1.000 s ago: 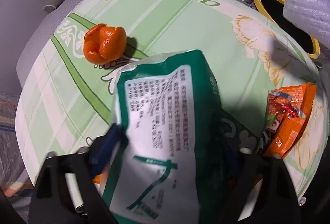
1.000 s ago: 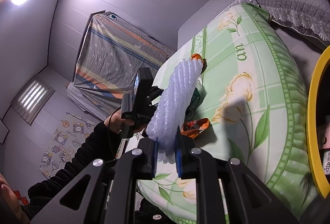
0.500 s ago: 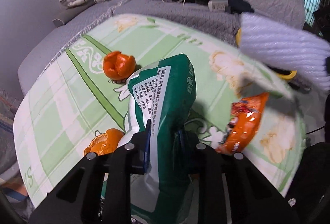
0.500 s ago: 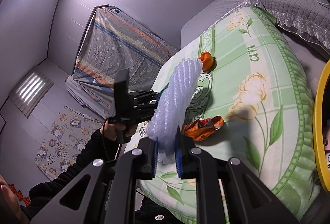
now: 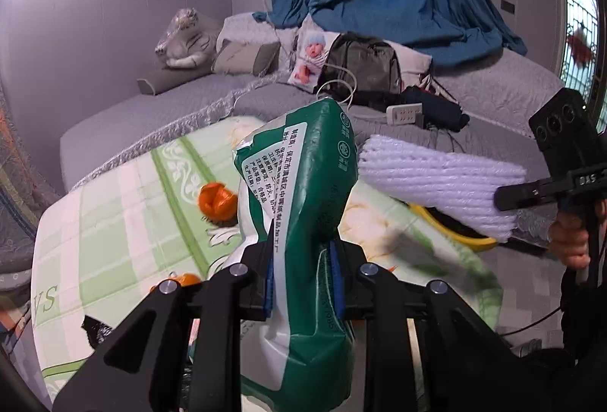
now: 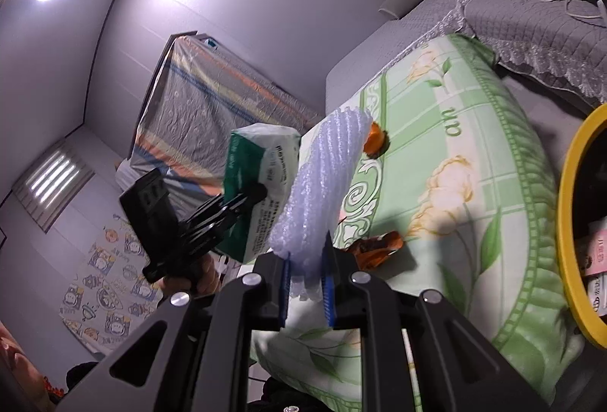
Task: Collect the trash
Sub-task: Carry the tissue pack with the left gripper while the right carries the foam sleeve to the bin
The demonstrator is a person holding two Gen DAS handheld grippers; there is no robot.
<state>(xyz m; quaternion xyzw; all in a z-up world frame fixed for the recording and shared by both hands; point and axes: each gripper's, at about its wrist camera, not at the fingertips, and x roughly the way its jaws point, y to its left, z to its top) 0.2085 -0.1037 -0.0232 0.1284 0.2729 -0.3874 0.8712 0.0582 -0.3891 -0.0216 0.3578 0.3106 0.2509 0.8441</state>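
My left gripper is shut on a green-and-white plastic package and holds it in the air above the table. The right wrist view shows the same package lifted at the left. My right gripper is shut on a white ribbed foam wrap, which sticks out over the table; the foam wrap also shows at the right of the left wrist view. On the green floral tablecloth lie an orange peel, a second peel and an orange snack wrapper.
A yellow-rimmed bin stands off the table's right edge with some packaging inside. Behind the table runs a grey sofa with a backpack, a power strip and a plush tiger. A person's hand grips the right handle.
The left gripper closed on the green package and lifted it off the table, tilting upward. The right gripper with the foam rose slightly.
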